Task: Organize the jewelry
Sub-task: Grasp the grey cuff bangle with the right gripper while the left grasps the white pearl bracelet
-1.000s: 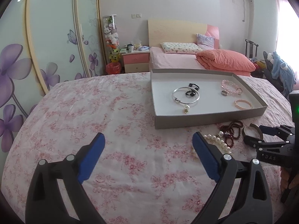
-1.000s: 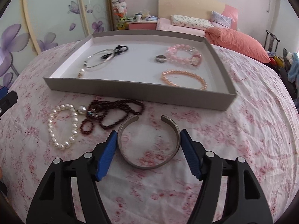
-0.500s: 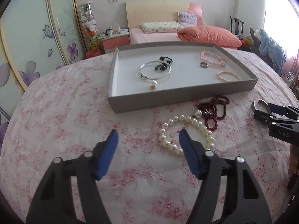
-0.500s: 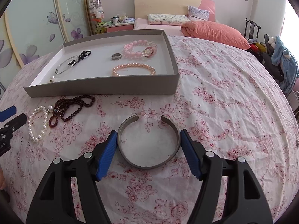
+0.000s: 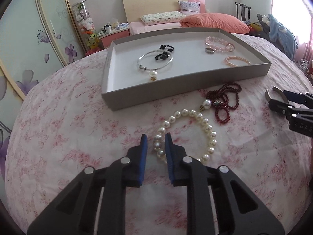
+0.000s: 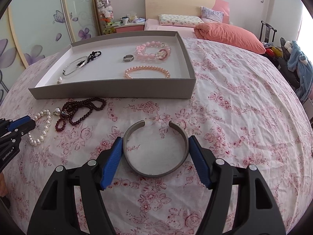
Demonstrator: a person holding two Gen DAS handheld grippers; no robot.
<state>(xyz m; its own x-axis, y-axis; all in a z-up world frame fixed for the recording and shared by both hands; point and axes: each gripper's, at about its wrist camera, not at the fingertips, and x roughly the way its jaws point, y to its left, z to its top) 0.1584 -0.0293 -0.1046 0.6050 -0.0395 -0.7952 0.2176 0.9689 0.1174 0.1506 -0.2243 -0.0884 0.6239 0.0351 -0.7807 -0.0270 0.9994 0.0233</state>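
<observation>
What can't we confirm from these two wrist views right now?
- Left wrist view: whether the left gripper actually pinches the pearl bracelet; its pads flank the beads, contact unclear.
- Left wrist view: the metal cuff is mostly cut off, hidden by the right gripper.
- Right wrist view: the ring engraving is too small to read.
</observation>
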